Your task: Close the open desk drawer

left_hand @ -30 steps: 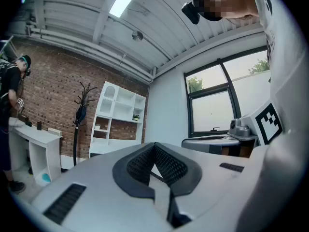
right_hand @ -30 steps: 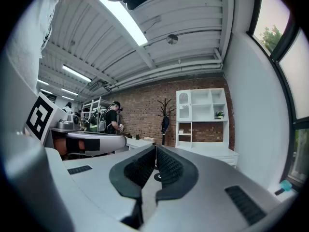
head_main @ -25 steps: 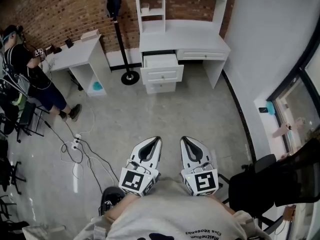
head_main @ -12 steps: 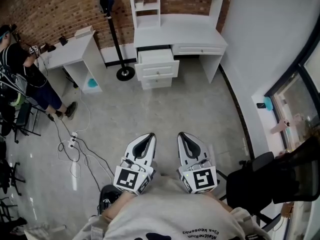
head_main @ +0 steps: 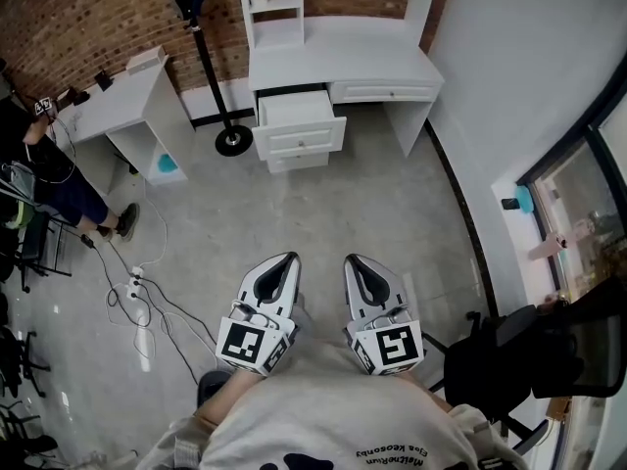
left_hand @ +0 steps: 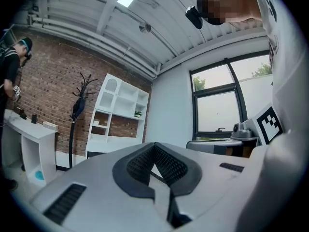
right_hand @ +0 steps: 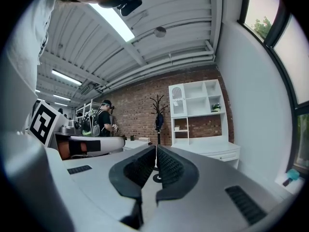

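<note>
Drawer (head_main: 297,108) hangs open at twelve o'clock, well ahead. Your left gripper (head_main: 284,260) and right gripper (head_main: 355,262) are pressed together, empty.

The desk (head_main: 338,67) and drawer (head_main: 299,117) are white, the brick wall (head_main: 88,13) red-brown, the floor (head_main: 323,213) pale grey, and the white left gripper (head_main: 287,258) and right gripper (head_main: 353,260) carry black-and-white square markers (head_main: 245,343).

We take the desk (head_main: 338,64) as our mark. A shelf unit (head_main: 274,8) stands on its surface, and the drawer (head_main: 297,111) juts from its left half. Left of the desk is a coat stand (head_main: 233,143), with a side table (head_main: 137,91) further left. The left gripper (head_main: 284,260) and right gripper (head_main: 355,262) sit well before it.
</note>
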The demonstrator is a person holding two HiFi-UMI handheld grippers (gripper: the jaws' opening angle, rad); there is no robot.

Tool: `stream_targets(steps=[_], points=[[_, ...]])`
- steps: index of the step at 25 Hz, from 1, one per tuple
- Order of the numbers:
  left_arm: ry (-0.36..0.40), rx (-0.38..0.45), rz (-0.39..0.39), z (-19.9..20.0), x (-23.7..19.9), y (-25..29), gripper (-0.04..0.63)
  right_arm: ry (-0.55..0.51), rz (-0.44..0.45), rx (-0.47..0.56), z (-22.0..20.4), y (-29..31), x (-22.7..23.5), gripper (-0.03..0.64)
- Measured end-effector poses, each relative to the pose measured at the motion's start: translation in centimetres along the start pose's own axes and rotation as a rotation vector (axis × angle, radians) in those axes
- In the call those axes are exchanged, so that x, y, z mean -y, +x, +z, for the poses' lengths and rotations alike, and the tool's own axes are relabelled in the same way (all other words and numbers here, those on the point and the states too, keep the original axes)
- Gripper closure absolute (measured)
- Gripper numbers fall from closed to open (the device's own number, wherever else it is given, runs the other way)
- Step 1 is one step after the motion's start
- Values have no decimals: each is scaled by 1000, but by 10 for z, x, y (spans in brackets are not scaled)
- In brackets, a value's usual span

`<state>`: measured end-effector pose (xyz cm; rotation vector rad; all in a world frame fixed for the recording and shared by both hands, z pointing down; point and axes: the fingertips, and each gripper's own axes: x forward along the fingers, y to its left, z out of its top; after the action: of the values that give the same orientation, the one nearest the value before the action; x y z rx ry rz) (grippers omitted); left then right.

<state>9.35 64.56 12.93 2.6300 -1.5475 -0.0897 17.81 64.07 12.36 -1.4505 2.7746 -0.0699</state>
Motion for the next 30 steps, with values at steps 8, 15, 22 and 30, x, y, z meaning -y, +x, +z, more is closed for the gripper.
stream_targets(steps=[8, 15, 22, 30], points=[[3, -11, -64, 13, -91, 69, 577, 33, -58, 13, 5, 111, 18, 584], [-1, -32, -127, 17, -162, 117, 577, 43, -116, 8, 4, 198, 29, 584], [-27, -44, -150, 13, -206, 134, 577, 42, -131, -17, -1, 244, 21, 584], [-63, -46, -145, 10, -234, 148, 577, 28, -134, -37, 1, 275, 24, 584]])
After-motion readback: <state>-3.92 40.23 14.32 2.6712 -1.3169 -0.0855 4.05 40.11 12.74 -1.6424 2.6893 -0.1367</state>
